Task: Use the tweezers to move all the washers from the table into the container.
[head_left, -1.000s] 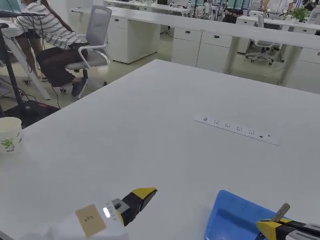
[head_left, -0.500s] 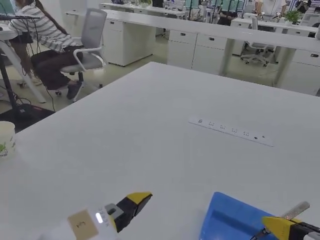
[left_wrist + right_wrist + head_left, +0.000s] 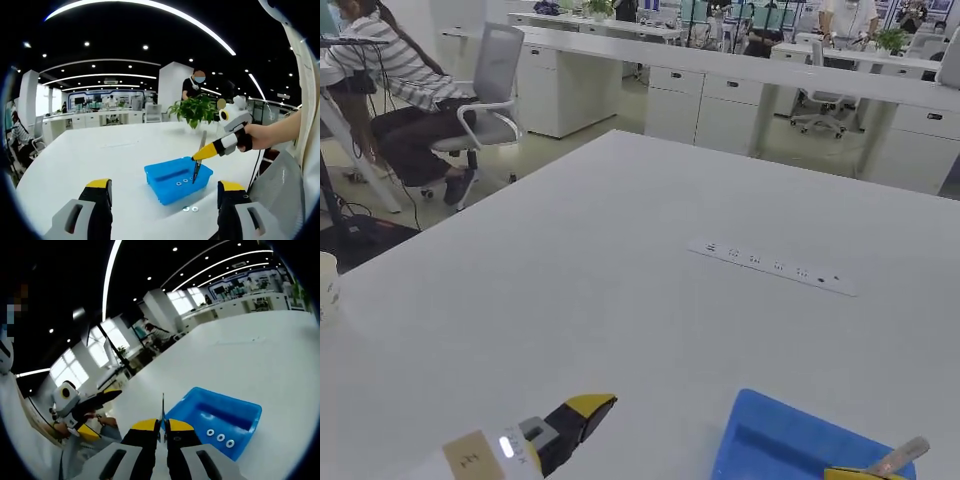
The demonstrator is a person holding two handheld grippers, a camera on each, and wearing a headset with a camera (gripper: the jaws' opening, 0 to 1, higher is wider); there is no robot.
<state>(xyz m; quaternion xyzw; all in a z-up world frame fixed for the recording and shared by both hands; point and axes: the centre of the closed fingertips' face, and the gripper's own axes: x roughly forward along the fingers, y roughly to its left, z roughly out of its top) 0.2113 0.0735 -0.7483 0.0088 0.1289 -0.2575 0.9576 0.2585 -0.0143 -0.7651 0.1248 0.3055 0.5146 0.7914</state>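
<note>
A blue container (image 3: 760,425) lies at the near right of the white table. In the right gripper view it (image 3: 250,410) holds three washers (image 3: 220,436). My right gripper (image 3: 162,426) is shut on the metal tweezers (image 3: 163,412), whose upper end (image 3: 900,455) pokes up at the picture's bottom edge. From the left gripper view the tweezers (image 3: 198,160) point down into the container (image 3: 155,172), above the washers (image 3: 185,181) inside. Two washers (image 3: 190,209) lie on the table just in front of it. My left gripper (image 3: 164,186) is open and holds nothing; its yellow tip (image 3: 590,405) sits left of the container.
A white power strip (image 3: 770,268) is set into the table beyond the container. A paper cup (image 3: 325,285) stands at the far left edge. A person (image 3: 390,70) sits on an office chair (image 3: 490,90) past the table. A potted plant (image 3: 192,110) stands behind the right gripper.
The head camera has tipped up and turned, so everything sits lower in the picture. The tweezers' upper end has shifted right relative to the container. The left gripper keeps its place.
</note>
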